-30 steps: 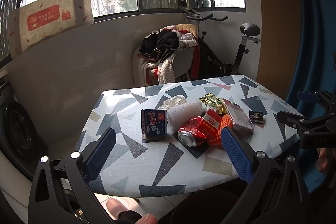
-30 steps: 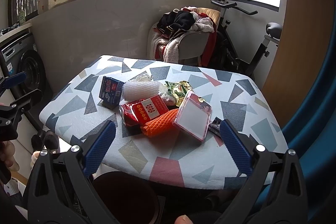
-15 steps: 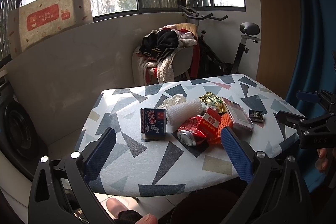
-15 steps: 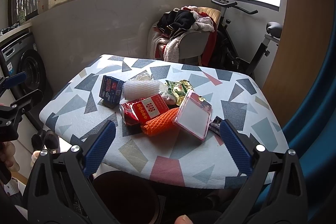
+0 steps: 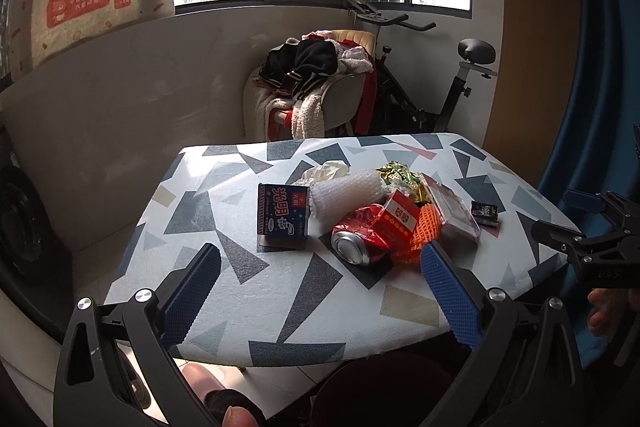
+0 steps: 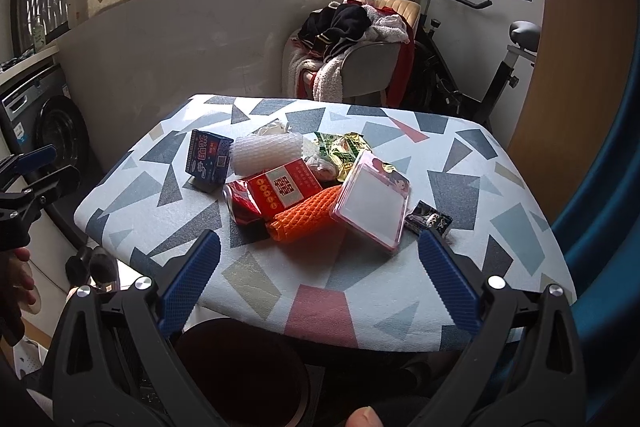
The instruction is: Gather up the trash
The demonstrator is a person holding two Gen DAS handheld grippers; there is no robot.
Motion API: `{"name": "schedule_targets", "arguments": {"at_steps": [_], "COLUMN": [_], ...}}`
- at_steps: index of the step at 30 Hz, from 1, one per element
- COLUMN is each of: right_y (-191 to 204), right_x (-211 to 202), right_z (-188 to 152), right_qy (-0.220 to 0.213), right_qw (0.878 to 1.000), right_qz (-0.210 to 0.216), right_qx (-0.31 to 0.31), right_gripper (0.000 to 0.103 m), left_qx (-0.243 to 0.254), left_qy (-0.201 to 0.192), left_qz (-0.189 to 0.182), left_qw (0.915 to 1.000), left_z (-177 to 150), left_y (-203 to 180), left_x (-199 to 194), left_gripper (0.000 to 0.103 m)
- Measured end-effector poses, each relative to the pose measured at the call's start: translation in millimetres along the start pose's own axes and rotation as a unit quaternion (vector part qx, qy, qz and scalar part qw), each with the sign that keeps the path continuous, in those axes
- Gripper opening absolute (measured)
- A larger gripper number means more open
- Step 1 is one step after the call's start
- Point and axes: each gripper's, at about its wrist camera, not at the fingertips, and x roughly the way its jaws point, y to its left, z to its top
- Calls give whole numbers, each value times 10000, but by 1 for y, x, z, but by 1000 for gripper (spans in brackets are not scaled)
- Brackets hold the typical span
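Observation:
A pile of trash lies mid-table: a blue carton [image 5: 283,215] [image 6: 209,159], white foam netting [image 5: 347,193] [image 6: 267,151], a crushed red can [image 5: 358,237] [image 6: 240,202], a red packet [image 5: 401,218] [image 6: 283,186], orange netting [image 5: 424,231] [image 6: 305,218], a pink-rimmed clear box [image 5: 456,215] [image 6: 371,202], a gold wrapper [image 5: 400,175] [image 6: 340,147] and a small dark sachet [image 5: 485,212] [image 6: 429,219]. My left gripper [image 5: 320,297] is open and empty, held short of the table's near edge. My right gripper [image 6: 320,285] is open and empty, likewise short of the pile.
The patterned table [image 5: 248,291] [image 6: 472,187] carries the pile. A dark round bin [image 6: 240,371] stands below its near edge. Behind stand a clothes-laden chair [image 5: 316,83], an exercise bike [image 5: 440,79] and a washing machine [image 6: 48,123]. A blue curtain [image 6: 608,187] hangs at the right.
Both grippers have crept slightly closer to the table; the trash pile has not moved and both jaws stay open.

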Motion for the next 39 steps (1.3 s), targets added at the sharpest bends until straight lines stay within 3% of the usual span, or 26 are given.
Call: {"name": "schedule_targets", "arguments": {"at_steps": [5, 11, 16, 21, 25, 31, 33, 34, 35, 37, 39], "right_y": [-29, -87, -130, -169, -175, -176, -170, -169, -168, -168, -169], "right_x": [23, 53, 94, 150, 192, 227, 230, 231, 231, 226, 218], "right_z": [-24, -39, -31, -22, -17, -12, -9, -9, -10, -12, -15], "right_qy": [245, 385, 360, 514, 814, 967, 1049, 1041, 1039, 918, 662], "right_qw": [9989, 9934, 9861, 9697, 9623, 9606, 9653, 9672, 9678, 9691, 9699], "right_qz": [-106, -459, -1089, -1032, -977, -827, -935, -842, -848, -744, -675], "right_qx": [384, 980, 1199, 2155, 2404, 2471, 2203, 2158, 2132, 2166, 2246], "right_gripper": [97, 97, 97, 97, 83, 81, 71, 52, 49, 28, 19], "left_qx": [-316, -401, -595, -793, -757, -858, -890, -898, -896, -887, -886], "left_qy": [365, 276, 755, 896, 822, 891, 945, 958, 966, 991, 996], "left_qz": [11, 302, 209, 137, 139, 2, -72, -96, -109, -137, -166], "left_qw": [9988, 9984, 9952, 9927, 9936, 9923, 9915, 9913, 9912, 9910, 9909], "left_z": [-16, -28, -34, -33, -30, -31, -32, -33, -33, -34, -36], "left_y": [22, 34, 39, 44, 44, 46, 45, 45, 45, 43, 42], "left_x": [24, 43, 74, 91, 99, 112, 116, 118, 119, 122, 124], "left_gripper": [98, 98, 98, 98, 98, 98, 98, 98, 98, 98, 98]}}
